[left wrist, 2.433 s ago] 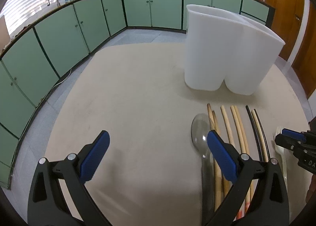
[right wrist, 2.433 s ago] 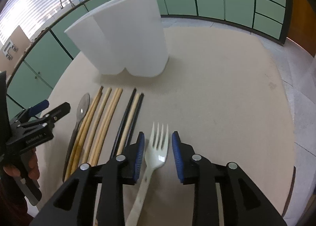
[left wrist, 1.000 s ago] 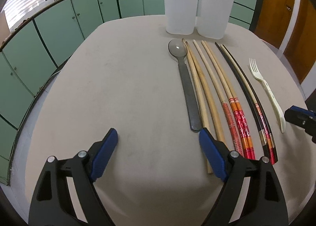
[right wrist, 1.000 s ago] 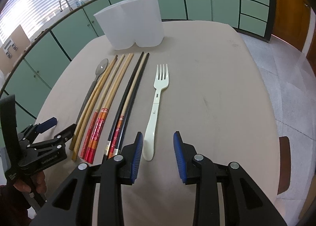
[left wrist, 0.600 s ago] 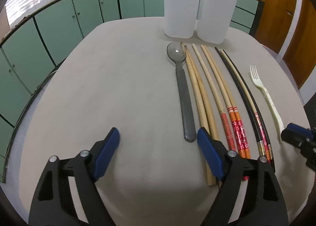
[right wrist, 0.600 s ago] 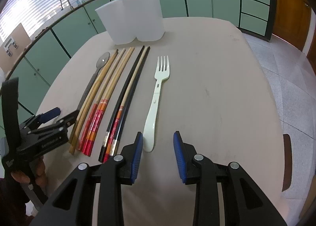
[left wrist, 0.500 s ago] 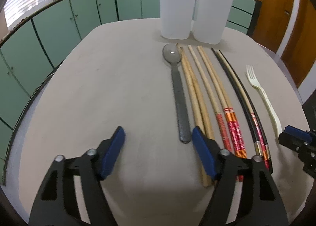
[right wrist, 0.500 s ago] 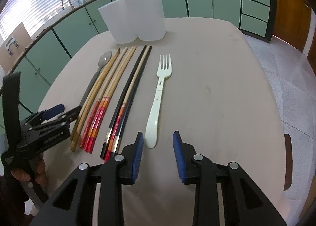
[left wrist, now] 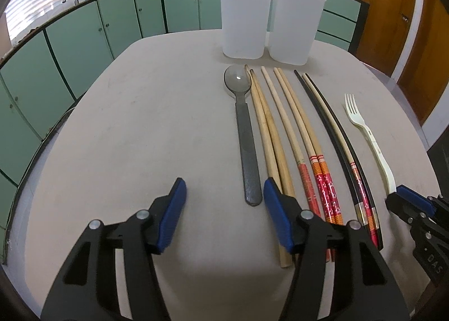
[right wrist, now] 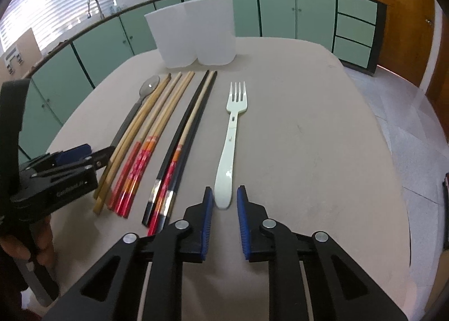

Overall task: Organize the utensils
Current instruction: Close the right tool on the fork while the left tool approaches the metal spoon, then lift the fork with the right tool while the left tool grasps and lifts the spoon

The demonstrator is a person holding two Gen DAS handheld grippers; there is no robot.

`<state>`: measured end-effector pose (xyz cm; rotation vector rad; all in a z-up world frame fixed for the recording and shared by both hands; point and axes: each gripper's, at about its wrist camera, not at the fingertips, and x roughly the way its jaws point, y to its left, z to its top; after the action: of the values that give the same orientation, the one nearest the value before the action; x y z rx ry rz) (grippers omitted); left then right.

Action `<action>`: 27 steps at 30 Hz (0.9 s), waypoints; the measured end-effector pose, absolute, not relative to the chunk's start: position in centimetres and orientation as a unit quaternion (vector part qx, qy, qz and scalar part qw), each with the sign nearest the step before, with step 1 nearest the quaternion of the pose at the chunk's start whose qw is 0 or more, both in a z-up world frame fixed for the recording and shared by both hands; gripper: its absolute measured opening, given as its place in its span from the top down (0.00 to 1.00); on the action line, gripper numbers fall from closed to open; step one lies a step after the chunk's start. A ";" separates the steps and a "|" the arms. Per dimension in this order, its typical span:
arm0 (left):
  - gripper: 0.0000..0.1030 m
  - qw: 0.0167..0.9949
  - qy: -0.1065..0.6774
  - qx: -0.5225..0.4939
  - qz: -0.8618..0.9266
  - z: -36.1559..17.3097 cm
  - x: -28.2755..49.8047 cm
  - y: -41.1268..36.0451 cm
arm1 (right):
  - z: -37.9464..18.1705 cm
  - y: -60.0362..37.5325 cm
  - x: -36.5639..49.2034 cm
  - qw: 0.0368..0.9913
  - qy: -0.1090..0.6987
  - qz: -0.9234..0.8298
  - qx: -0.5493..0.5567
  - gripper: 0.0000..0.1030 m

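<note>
A grey spoon [left wrist: 245, 135], several wooden and black chopsticks [left wrist: 291, 138] and a cream plastic fork [left wrist: 367, 135] lie side by side on the beige table [left wrist: 134, 130]. A white two-compartment holder [left wrist: 269, 32] stands upright at the far end. My left gripper [left wrist: 224, 203] is open, low over the table, just short of the spoon handle's near end. My right gripper [right wrist: 223, 201] is open with a narrow gap, its tips beside the fork's [right wrist: 230, 147] handle end. The holder [right wrist: 193, 32], chopsticks [right wrist: 157, 135] and left gripper [right wrist: 81, 158] also show in the right wrist view.
Green kitchen cabinets [left wrist: 84, 40] curve around the far side and left. A wooden door [left wrist: 421, 26] is at the right. The table's rounded right edge [right wrist: 404, 197] drops to a tiled floor.
Both grippers pulled back from the holder toward the handle ends of the utensils. In the last half second the left gripper's opening narrowed and the right gripper edged up to the fork handle.
</note>
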<state>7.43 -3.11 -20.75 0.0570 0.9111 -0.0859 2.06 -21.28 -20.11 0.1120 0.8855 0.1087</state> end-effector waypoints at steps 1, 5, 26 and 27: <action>0.46 0.897 0.440 0.026 -0.041 -20.7 7.5 -3.2 | -20.1 -21.3 2.1 0.901 0.427 0.052 0.054 0.83; 0.54 0.897 0.438 0.027 -0.044 -20.7 7.6 -3.4 | -20.1 -21.2 2.1 0.906 0.419 0.045 0.049 0.86; 0.89 0.913 0.402 0.021 -0.066 -15.6 7.4 -2.2 | -14.8 -22.8 2.7 0.910 0.409 0.066 0.026 0.88; 0.89 0.916 0.395 0.022 -0.064 -15.0 7.4 -2.0 | -14.4 -23.0 2.8 0.909 0.410 0.069 0.027 0.88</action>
<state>7.42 -2.02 -14.97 0.0447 0.8121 -0.1323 2.84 -22.95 -14.35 0.0557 0.8456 0.1423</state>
